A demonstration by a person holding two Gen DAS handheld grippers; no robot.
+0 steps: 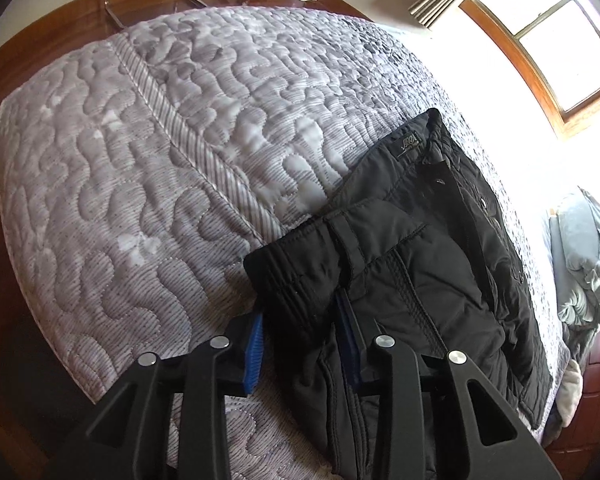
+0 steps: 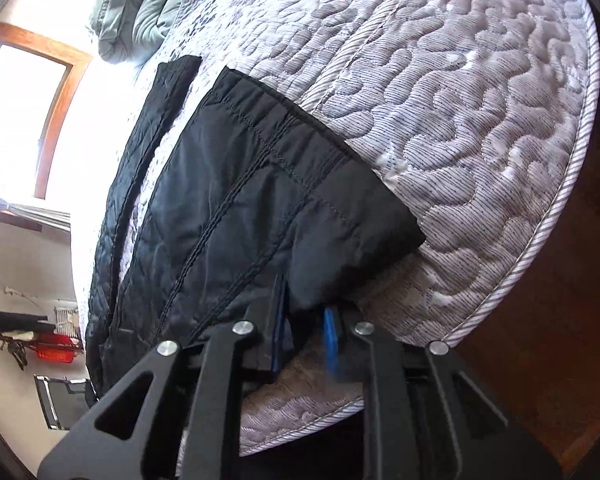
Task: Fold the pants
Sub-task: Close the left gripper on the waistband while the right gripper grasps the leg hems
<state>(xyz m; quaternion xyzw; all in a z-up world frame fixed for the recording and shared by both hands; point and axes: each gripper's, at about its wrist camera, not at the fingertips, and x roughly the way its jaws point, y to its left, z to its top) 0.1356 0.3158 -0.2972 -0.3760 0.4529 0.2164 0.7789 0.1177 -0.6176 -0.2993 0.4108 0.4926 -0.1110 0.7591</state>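
Note:
Black pants [image 1: 412,264] lie on a grey quilted mattress [image 1: 140,168], with the leg ends folded up over the waistband part. My left gripper [image 1: 302,344] has its blue-padded fingers around the hem edge of one leg, with a gap of about a hand's width between the pads. In the right wrist view the black pants [image 2: 236,208] show the other leg hem lifted off the mattress [image 2: 460,100]. My right gripper [image 2: 306,340] has its blue pads close on either side of that hem's fabric.
A grey pillow or duvet [image 1: 584,248] lies at the head of the bed, also in the right wrist view [image 2: 140,4]. A bright window [image 1: 560,36] is beyond the bed. Wooden floor [image 1: 60,20] and chair legs [image 1: 112,4] surround it.

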